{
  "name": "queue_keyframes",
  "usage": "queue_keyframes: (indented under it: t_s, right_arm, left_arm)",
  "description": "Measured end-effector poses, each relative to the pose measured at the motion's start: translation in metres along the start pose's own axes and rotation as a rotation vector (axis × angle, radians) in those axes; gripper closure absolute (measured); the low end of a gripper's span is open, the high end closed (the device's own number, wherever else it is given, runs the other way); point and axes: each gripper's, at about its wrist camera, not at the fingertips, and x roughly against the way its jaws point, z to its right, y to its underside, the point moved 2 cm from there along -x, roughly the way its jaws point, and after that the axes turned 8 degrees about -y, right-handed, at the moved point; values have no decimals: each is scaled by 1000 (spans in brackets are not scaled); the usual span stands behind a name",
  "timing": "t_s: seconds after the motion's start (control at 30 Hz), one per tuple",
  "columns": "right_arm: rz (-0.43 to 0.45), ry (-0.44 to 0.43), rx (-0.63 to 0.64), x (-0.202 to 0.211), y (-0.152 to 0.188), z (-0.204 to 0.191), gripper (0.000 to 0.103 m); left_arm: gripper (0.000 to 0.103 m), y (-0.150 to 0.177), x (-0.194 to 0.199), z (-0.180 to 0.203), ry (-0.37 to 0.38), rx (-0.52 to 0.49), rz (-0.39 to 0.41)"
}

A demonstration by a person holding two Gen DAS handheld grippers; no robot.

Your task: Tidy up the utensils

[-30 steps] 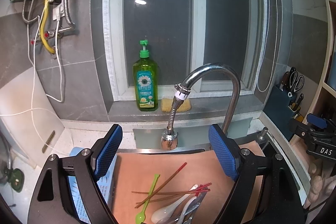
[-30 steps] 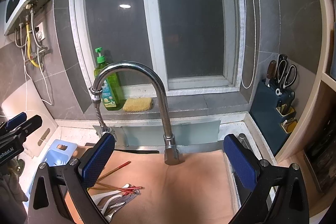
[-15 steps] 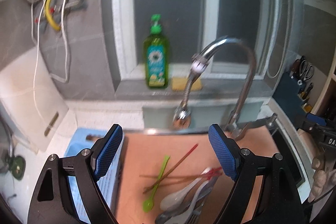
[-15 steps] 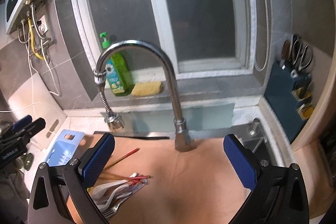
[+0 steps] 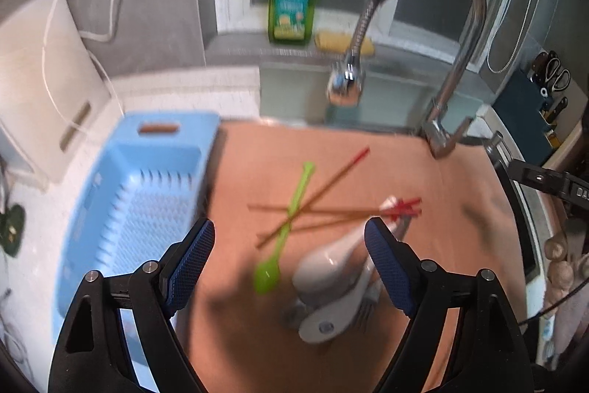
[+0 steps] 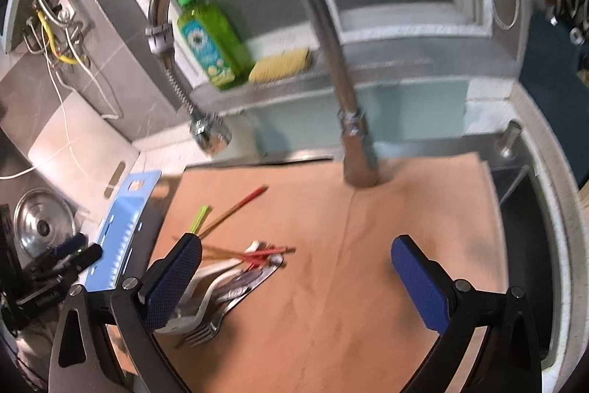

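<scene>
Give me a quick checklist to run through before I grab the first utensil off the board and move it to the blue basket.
1. Left claw open with nothing between its pads: ok.
2. Right claw empty: ok, though its jaws are closing slightly.
3. Long-handled green plastic spoon free to lift: not ok, it crosses the red-tipped wooden chopsticks.
4. White ceramic soup spoons separate from the metal forks: not ok, they lie piled together.
5. Slotted light blue plastic basket has room: ok, the visible part is bare, beside the tan board.
6. Curved chrome faucet clear of the path: cannot tell.
</scene>
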Motion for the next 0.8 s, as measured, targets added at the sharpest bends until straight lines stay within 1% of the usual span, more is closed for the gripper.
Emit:
queue_keyframes:
  t_s: [0.03, 0.1, 0.17, 0.2, 0.27, 0.3, 0.33, 0.37, 0.4, 0.43, 0.53, 0.6, 0.67, 0.77, 0.8]
  right_arm:
    - [-23, -18, -1, -6, 2, -2, 12]
    - [-69, -58, -3, -18, 6, -7, 19]
    - [-129, -107, -15, -32, 11, -11, 31]
    - [-151, -125, -23, -39, 13, -13, 32]
    - [-204, -166, -47, -55, 18, -17, 34]
    - [-226, -184, -55, -62, 19, -19, 35]
    - [-246, -194, -59, -69, 21, -21, 38]
    - [-265, -200, -60, -75, 23, -23, 41]
    - [-287, -208, -60, -83, 25, -26, 43]
    - [-300, -214, -60, -88, 27, -27, 46]
    - [-342, -237, -69, -102, 31, -32, 51]
    - [-364, -247, -76, -109, 33, -35, 55]
    - [-385, -258, -84, -116, 33, -37, 61]
    - [-408, -272, -97, -125, 34, -42, 64]
    - [-415, -275, -99, -128, 35, -42, 65]
  left_arm:
    - [20, 4, -2, 0, 7, 2, -8]
    - [26, 13, -4, 4, 28, -15, -29]
    - [30, 21, -5, 7, 41, -40, -46]
    - [32, 25, -5, 9, 48, -56, -52]
    - [34, 33, -4, 13, 60, -102, -66]
    - [37, 38, -3, 15, 63, -127, -72]
    - [39, 42, -2, 17, 66, -149, -76]
    - [43, 46, -2, 19, 70, -167, -81]
    - [47, 51, -2, 21, 78, -187, -89]
    - [48, 54, -2, 22, 85, -203, -93]
    - [55, 67, -1, 30, 99, -281, -107]
    - [65, 72, -2, 34, 114, -324, -115]
    - [67, 77, -3, 39, 134, -360, -126]
    - [68, 80, -10, 42, 163, -402, -148]
    - [71, 80, -14, 42, 173, -410, -159]
